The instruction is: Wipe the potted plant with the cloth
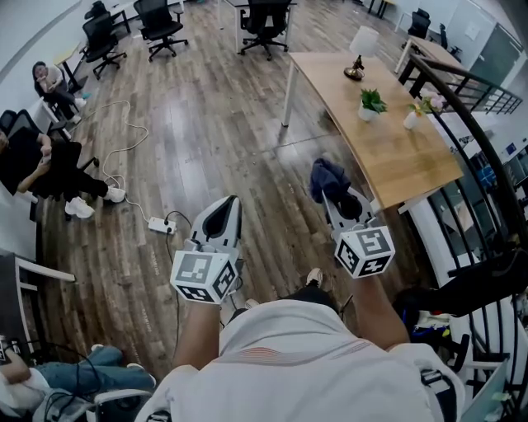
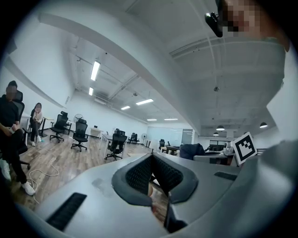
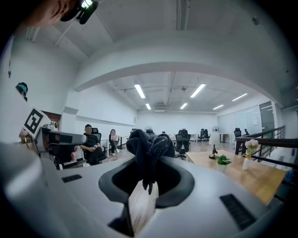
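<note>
Lower centre of the head view: the person's torso [image 1: 297, 363], with both forearms reaching up the frame. Each forearm ends in a marker cube. The left tool [image 1: 226, 206] sits left of centre and the right tool [image 1: 334, 196] right of centre, both over the wooden floor [image 1: 206, 124].

Left tool: jaws together, with nothing between them. The left gripper view shows the pads meeting at the tips.

Right tool: jaws clamped on the cloth [image 1: 324, 175]. The cloth is dark blue and bunched, and stands proud of the jaw tips. In the right gripper view a loose end hangs down between the jaws.

A white power strip [image 1: 159, 224] lies on the floor just left of the left tool. A white cable [image 1: 124, 136] runs from it toward the upper left.

Worktop [image 1: 396, 157]: light wood, upper right of the head view. In the frame the cloth lies just left of its edge.

The plant [image 1: 371, 103], in a white pot, stands upright on the worktop, well apart from the cloth. A white vase [image 1: 410, 119] with flowers stands just right of it.

A black railing [image 1: 462, 107] runs along the right edge. Seated people [image 1: 41, 165] occupy the left edge. Black chairs [image 1: 264, 18] line the top edge.
</note>
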Motion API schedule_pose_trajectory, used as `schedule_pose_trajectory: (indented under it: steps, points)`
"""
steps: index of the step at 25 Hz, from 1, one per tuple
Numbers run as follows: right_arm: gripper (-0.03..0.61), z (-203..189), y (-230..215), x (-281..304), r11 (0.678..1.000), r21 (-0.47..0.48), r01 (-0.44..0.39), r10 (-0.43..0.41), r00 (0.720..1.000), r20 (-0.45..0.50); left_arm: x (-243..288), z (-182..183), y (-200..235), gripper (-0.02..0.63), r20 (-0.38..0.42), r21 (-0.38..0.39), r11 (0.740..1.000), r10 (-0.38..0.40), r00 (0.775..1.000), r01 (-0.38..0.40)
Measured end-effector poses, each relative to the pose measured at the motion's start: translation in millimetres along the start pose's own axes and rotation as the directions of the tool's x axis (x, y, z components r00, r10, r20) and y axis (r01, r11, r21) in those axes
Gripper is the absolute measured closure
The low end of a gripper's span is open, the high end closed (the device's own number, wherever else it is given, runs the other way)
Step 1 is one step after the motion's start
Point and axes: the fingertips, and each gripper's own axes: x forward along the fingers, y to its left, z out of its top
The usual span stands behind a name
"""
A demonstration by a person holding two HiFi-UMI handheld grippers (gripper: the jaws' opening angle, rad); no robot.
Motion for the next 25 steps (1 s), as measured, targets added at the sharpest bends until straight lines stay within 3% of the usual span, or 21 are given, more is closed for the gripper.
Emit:
schedule_pose_trajectory:
  steps: [13, 20, 25]
  points:
    - [0.442, 3, 2, -6, 0.999, 0.031, -0.016, 0.016, 1.0, 0.025, 0, -4, 9, 0.598, -0.006, -0.023, 1.0, -0.004, 1.0, 0.004]
    - [0.442, -7, -25, 33, 0.998, 0.056, -0.03, 0.031, 0.999, -0.008, 34, -13, 28, 0.598, -0.021, -0.035, 0.999, 0.014, 1.0, -0.015]
    - [0.442, -1, -54, 73, 0.997, 0.063, -0.051, 0.051, 0.999, 0.004, 81, -5, 39, 0.598, -0.041, 0.008, 1.0, 0.013, 0.999, -0.013]
